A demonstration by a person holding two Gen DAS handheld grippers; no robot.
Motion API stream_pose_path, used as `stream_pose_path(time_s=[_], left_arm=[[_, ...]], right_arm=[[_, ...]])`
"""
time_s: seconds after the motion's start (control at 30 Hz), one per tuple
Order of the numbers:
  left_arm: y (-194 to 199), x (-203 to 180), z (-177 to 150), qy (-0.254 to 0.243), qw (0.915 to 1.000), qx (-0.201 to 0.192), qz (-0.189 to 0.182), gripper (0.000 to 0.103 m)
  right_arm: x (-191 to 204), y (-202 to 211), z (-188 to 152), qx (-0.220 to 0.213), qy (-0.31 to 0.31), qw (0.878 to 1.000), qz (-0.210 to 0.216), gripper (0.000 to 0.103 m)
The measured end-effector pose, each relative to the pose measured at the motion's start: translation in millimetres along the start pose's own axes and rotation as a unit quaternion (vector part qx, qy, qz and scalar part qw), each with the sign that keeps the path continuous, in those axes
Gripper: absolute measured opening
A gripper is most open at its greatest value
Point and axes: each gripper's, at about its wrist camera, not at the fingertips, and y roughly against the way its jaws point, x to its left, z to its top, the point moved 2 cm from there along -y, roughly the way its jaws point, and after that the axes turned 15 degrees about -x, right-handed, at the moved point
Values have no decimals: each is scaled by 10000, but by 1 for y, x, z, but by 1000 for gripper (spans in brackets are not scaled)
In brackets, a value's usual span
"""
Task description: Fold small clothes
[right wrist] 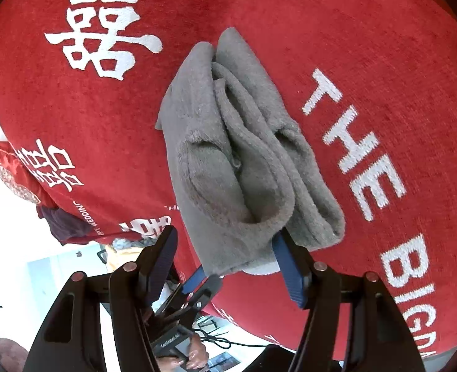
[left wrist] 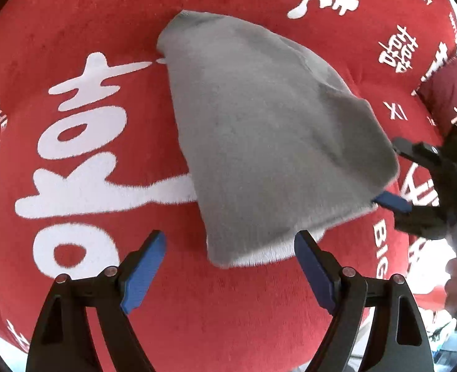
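Grey garment (left wrist: 268, 136) folded on red cloth (left wrist: 73, 15), left tool (left wrist: 228, 266) angled steeply downward, jaws spread, empty, right tool (right wrist: 225, 263) open at garment's edge, gripping nothing.

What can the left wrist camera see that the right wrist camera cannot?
Only the left wrist view shows the grey garment's smooth top side and, beyond it, a dark red cushion.

Only the right wrist view shows the folded layers at the garment's edge, white "THE BIG" lettering, and a dark purple cloth at the blanket's edge.

Both show the garment lying on the red blanket, with the left gripper and right gripper open, nothing pinched.
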Motion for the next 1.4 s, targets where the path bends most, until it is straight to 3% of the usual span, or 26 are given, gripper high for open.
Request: stream_pose_path(time_s=[0.13, 0.17, 0.2, 0.23, 0.27, 0.3, 0.33, 0.37, 0.47, 0.67, 0.87, 0.97, 1.1, 1.3, 1.4], left_arm=[[-8, -3, 0, -153, 9996, -91, 241, 85], [-9, -2, 1, -150, 9994, -109, 280, 78], [-11, -1, 2, -110, 9995, -109, 283, 62], [-13, -1, 2, -45, 9997, -63, 240, 54], [-15, -1, 2, 30, 9999, -44, 143, 36], [-15, -2, 3, 95, 9999, -59, 24, 30], [-12, -4, 4, 75, 9999, -125, 28, 28], [-9, -6, 5, 58, 9998, -194, -17, 23], [2, -4, 7, 113, 9993, -304, -176, 23], [7, 8, -3, 96, 9994, -133, -304, 21], [1, 16, -17, 54, 9995, 46, -319, 21], [7, 20, -15, 218, 9988, 96, -425, 22], [20, 25, -7, 189, 9994, 63, -278, 45], [32, 46, 20, 453, 9988, -150, -107, 46], [24, 46, 34, 390, 9990, -196, -46, 46]], right_arm=[[-4, -2, 2, -73, -51, 10000, -2, 68], [-6, -3, 3, -112, -101, 9999, 13, 68], [-7, -5, 4, -164, -158, 9997, 25, 67], [-9, -7, 5, -222, -229, 9995, 22, 61], [-10, -9, 6, -245, -255, 9994, -5, 40], [-10, -10, 6, -258, -272, 9993, -58, 24], [-8, -11, 6, -306, -232, 9992, -135, 16], [-4, -10, 6, -344, -148, 9992, -151, 16], [10, -5, 4, -356, 127, 9992, -136, 16], [6, -2, -3, -221, 261, 9989, -312, 16], [-7, -10, -9, -57, 857, 9910, -1030, 16], [-4, -11, -6, -20, 1114, 9869, -1166, 16], [11, -10, -3, 53, 1620, 9759, -1464, 16], [19, 9, 7, -61, 1872, 9595, -2106, 18], [29, 22, 15, -235, 1880, 9611, -2009, 20]])
